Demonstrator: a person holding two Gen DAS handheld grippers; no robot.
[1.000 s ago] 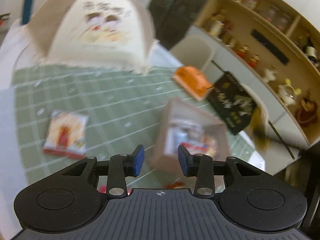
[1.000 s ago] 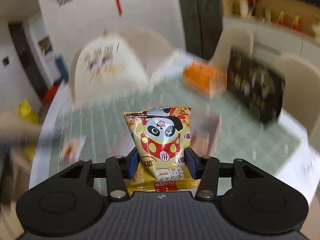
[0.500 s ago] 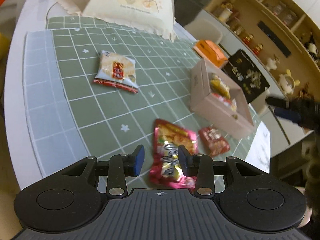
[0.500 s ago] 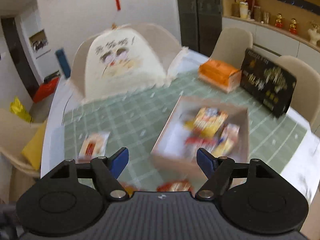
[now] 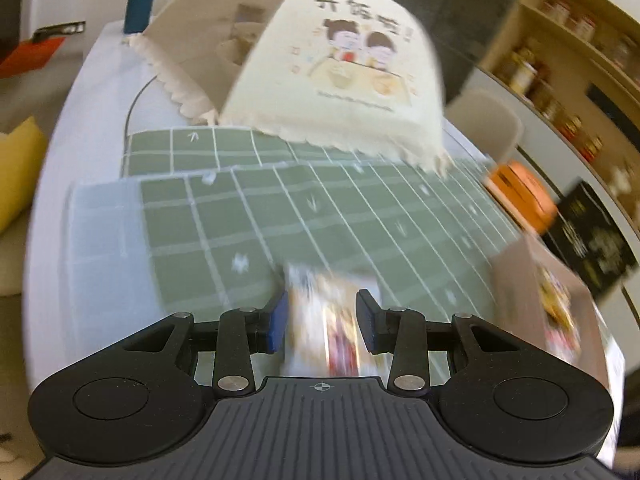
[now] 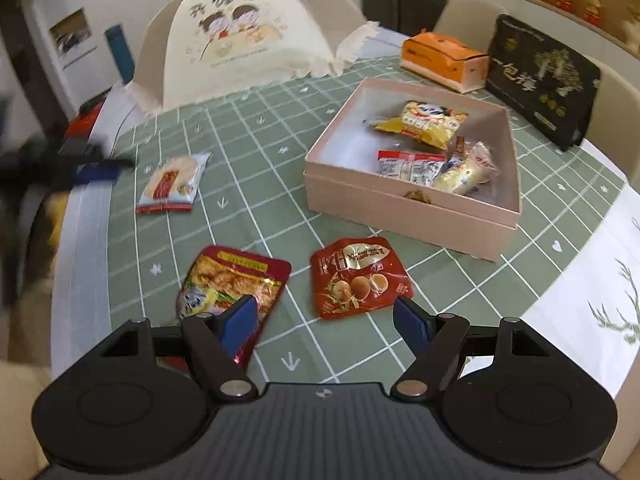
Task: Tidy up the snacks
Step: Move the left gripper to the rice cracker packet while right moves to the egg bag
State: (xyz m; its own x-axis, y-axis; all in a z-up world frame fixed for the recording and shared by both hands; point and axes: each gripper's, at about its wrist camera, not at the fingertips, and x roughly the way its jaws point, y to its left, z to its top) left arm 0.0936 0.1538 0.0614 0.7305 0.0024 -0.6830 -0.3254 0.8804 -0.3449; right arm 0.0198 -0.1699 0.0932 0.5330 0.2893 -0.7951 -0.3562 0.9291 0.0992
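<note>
A pink box on the green checked cloth holds several snack packs, with the yellow panda bag at its far side. My right gripper is open and empty above two red packs: a chestnut pack and a larger red pack. A white rice-cracker pack lies on the cloth at the left. In the left wrist view that pack is blurred between my left gripper's open fingers. The left gripper shows blurred at the left edge of the right wrist view.
A cream mesh food cover stands at the back. An orange carton and a black gift box sit behind the pink box. Chairs and a shelf with jars line the right side. The table edge runs along the left.
My right gripper let go of the yellow panda bag, which now lies in the box, and pulled back open. My left gripper swung left over the white cracker pack.
</note>
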